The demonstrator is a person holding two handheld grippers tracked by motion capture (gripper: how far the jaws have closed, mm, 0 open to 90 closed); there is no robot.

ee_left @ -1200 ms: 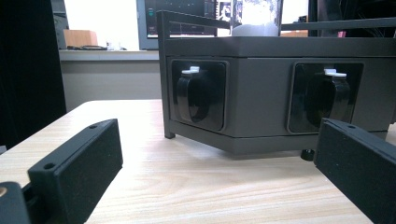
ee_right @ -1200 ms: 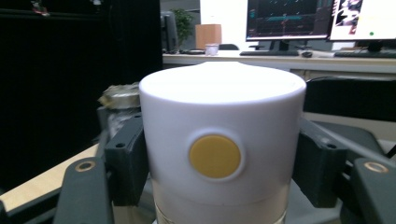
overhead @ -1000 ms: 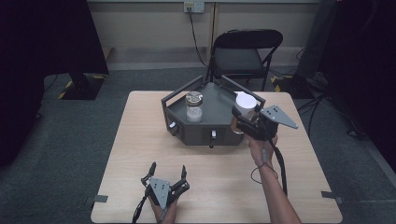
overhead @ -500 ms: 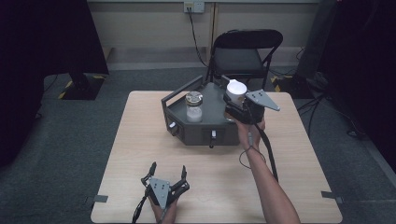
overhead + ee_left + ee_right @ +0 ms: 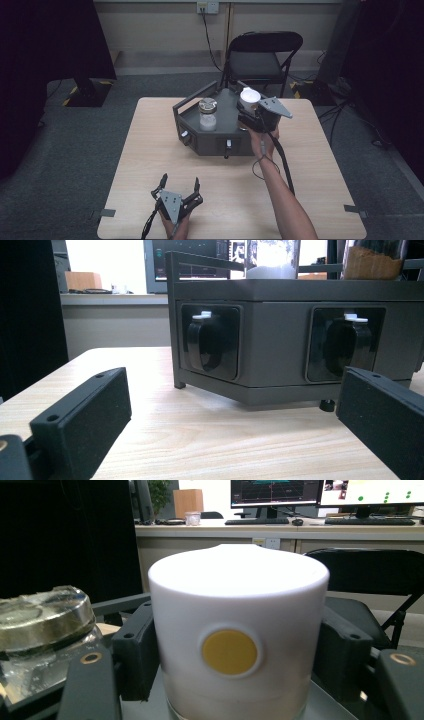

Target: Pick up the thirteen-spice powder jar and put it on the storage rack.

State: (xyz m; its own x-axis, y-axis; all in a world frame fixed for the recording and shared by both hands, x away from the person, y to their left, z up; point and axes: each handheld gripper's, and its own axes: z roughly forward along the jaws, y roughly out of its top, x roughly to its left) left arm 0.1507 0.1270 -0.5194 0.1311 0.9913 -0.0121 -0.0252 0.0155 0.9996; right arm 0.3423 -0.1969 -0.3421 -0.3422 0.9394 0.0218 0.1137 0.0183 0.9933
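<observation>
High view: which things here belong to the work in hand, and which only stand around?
In use:
- white-lidded jar, gripped by the right gripper
- dark rack on the table
- silver-lidded jar standing on it

Standing around:
- folding chair
- wall socket
- left gripper, open, idle on the table

Light wood-grain worktop (image 5: 150, 150), with grey tape tabs (image 5: 106, 213) at its near corners. Behind it, black folding chair (image 5: 260, 57) on grey carpet (image 5: 65, 140). Wall socket (image 5: 207, 7) above, black cable (image 5: 210, 37) hanging down from it. Black curtain (image 5: 45, 45) at far left, yellow-and-black striped tape (image 5: 107, 82) on the floor at its foot. Farther off, in the right gripper view: long desk (image 5: 280, 530) carrying lit monitors (image 5: 275, 492), keyboard (image 5: 257, 521), brown box (image 5: 187, 500).
</observation>
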